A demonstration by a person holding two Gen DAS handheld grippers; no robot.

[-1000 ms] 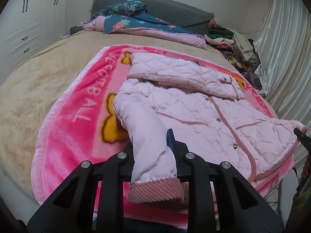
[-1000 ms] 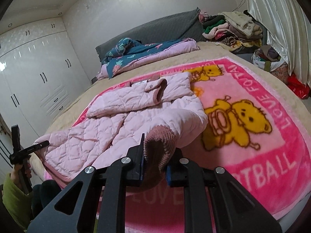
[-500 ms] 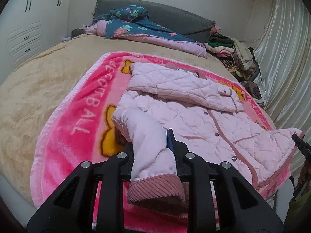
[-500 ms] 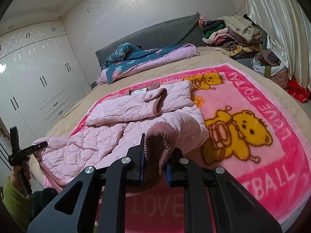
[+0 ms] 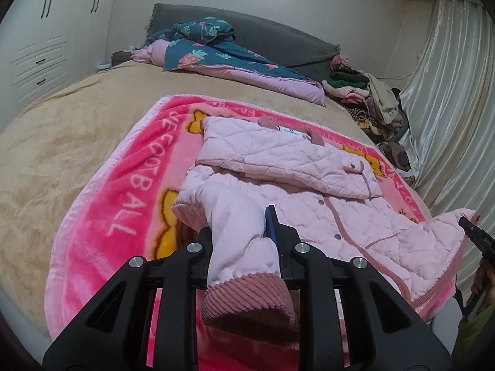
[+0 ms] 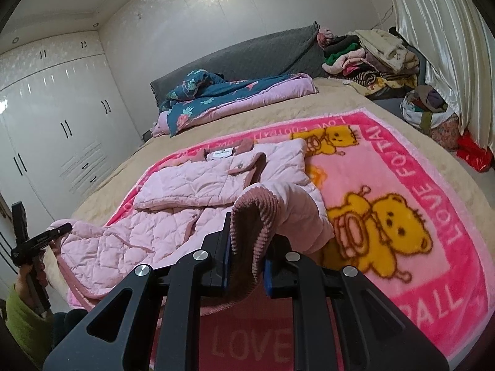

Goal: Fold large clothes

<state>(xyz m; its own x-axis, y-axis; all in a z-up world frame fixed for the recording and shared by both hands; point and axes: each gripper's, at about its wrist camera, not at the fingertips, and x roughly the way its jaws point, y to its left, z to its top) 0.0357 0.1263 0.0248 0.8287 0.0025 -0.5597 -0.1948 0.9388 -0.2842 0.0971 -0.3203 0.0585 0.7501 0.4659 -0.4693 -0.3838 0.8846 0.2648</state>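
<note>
A pale pink quilted jacket (image 5: 340,216) lies spread on a pink bear blanket (image 5: 123,201) on the bed. My left gripper (image 5: 241,235) is shut on one sleeve just above its ribbed dusty-pink cuff (image 5: 247,300), which hangs towards the camera. My right gripper (image 6: 247,247) is shut on a ribbed cuff (image 6: 253,213) of the jacket (image 6: 173,216). Each gripper shows in the other's view at the jacket's far end: the right gripper (image 5: 475,232) and the left gripper (image 6: 58,232), in a hand with a green sleeve (image 6: 21,318).
A floral quilt (image 5: 222,58) lies folded by the grey headboard. A pile of clothes (image 5: 365,92) sits at the bed's far right corner beside a shiny curtain (image 5: 448,92). Bags (image 6: 433,114) stand on the floor there. White wardrobes (image 6: 62,123) line the left wall.
Both grippers have risen a little with the sleeves still clamped, so the bed sits lower in both views. Neither grip has changed.
</note>
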